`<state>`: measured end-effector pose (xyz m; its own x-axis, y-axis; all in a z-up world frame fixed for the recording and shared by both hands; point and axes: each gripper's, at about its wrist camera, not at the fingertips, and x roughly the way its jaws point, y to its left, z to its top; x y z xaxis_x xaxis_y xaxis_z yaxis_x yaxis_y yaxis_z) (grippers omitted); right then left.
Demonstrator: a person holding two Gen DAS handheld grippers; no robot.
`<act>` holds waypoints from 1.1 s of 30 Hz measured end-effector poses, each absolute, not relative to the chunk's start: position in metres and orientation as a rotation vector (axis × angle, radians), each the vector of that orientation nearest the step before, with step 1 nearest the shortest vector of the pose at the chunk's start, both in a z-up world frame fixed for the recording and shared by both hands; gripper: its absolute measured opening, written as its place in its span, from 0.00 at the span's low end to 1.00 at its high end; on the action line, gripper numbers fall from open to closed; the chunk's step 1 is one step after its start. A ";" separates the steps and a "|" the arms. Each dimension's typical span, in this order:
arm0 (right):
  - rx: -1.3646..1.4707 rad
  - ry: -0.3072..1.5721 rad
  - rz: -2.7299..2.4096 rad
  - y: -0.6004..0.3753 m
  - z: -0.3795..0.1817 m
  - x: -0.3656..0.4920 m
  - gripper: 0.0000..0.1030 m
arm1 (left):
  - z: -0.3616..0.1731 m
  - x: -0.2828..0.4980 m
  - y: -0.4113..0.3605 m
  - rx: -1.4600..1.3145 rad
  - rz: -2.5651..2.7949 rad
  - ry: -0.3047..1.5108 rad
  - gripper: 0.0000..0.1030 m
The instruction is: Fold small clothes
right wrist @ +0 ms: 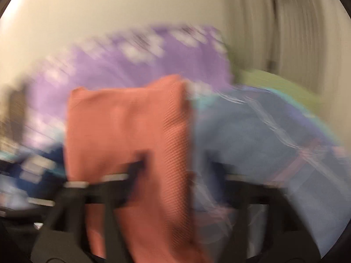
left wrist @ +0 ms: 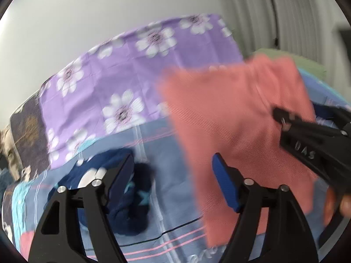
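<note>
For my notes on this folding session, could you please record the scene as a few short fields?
surface: bed with blue striped sheet
task garment: coral knit cloth, spread on the sheet
other clothes: navy bundle, unfolded
background: purple floral sheet
left gripper: open, nothing between pads
right gripper: open, over the coral cloth
image quality: right view heavily blurred

The coral garment (left wrist: 237, 118) is matt, ribbed knit cloth; the purple floral sheet (left wrist: 131, 70) looks smooth, creased woven fabric.

striped sheet (left wrist: 158, 153) free between navy garment (left wrist: 131, 197) and salmon cloth (left wrist: 230, 120).
</note>
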<state>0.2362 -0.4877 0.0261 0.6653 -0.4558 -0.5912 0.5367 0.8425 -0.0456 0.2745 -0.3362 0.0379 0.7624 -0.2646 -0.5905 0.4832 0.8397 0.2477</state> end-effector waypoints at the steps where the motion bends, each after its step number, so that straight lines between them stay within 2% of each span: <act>1: 0.144 0.684 -0.573 -0.496 0.012 0.239 0.78 | 0.027 0.278 -0.328 0.398 -0.429 0.618 0.73; 5: 0.374 0.729 -0.499 -0.525 -0.035 0.211 0.75 | -0.012 0.276 -0.303 0.410 -0.453 0.709 0.72; 9: 0.458 0.759 -0.445 -0.521 -0.055 0.185 0.74 | -0.033 0.263 -0.283 0.361 -0.507 0.780 0.73; 10: 0.445 0.759 -0.432 -0.513 -0.053 0.178 0.74 | -0.032 0.257 -0.279 0.337 -0.532 0.785 0.76; 12: 0.376 0.757 -0.420 -0.491 -0.046 0.163 0.75 | -0.030 0.240 -0.270 0.300 -0.569 0.772 0.82; 14: 0.298 0.740 -0.400 -0.466 -0.033 0.145 0.82 | -0.025 0.221 -0.262 0.264 -0.601 0.746 0.86; 19: 0.247 0.665 -0.323 -0.421 0.005 0.087 0.88 | 0.001 0.181 -0.242 0.210 -0.666 0.662 0.99; 27: 0.225 0.577 -0.359 -0.374 0.060 0.005 0.90 | 0.036 0.127 -0.212 0.176 -0.674 0.560 0.99; 33: 0.209 0.550 -0.368 -0.351 0.074 -0.032 0.91 | 0.042 0.089 -0.181 0.193 -0.615 0.536 0.99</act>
<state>-0.0315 -0.3508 0.0738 0.7893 -0.2843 -0.5442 0.3947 0.9139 0.0952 0.0888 -0.1805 0.0424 0.6860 -0.4969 -0.5315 0.5946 0.8039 0.0158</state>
